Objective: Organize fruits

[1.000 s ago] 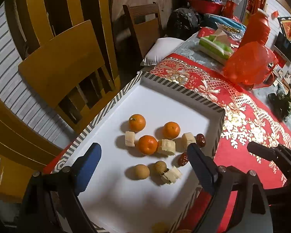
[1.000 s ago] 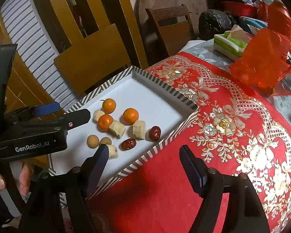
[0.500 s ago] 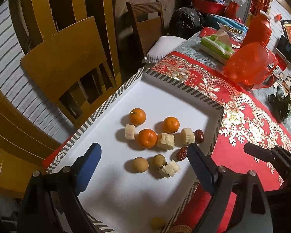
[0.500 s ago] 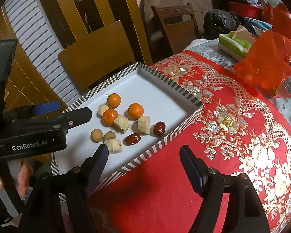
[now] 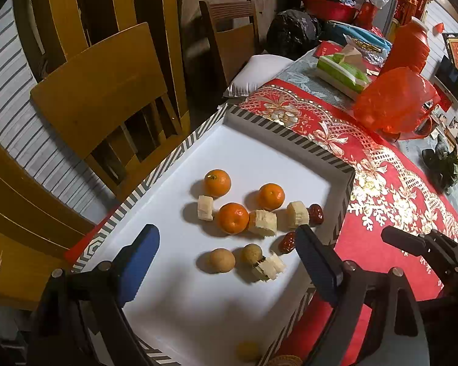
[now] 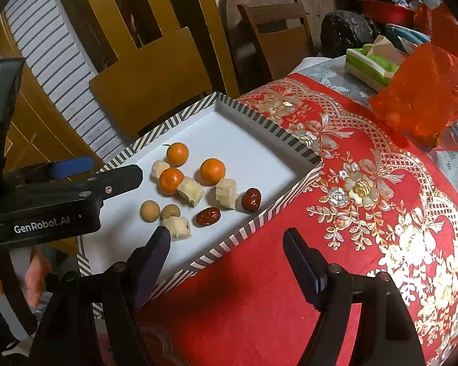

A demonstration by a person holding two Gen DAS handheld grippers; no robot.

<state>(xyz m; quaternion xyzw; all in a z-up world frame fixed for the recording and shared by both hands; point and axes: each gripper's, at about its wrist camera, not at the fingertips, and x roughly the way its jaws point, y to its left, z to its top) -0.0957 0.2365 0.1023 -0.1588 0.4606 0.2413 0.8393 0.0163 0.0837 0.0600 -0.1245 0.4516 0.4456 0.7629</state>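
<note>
A home dining room (rather cluttered): wooden chairs (image 5: 107, 91), red embroidered tablecloth (image 6: 366, 183).

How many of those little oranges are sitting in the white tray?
3. One orange is nearest the wooden chair, a second lies toward the red cloth, and the third sits in front between two banana pieces. None seems hidden.

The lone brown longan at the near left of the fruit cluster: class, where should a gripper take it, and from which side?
Grip the longan across its round middle, coming from above. It is a small ball on the flat tray; its left flank is clear, and its neighbour on the right seems slightly apart.
</note>
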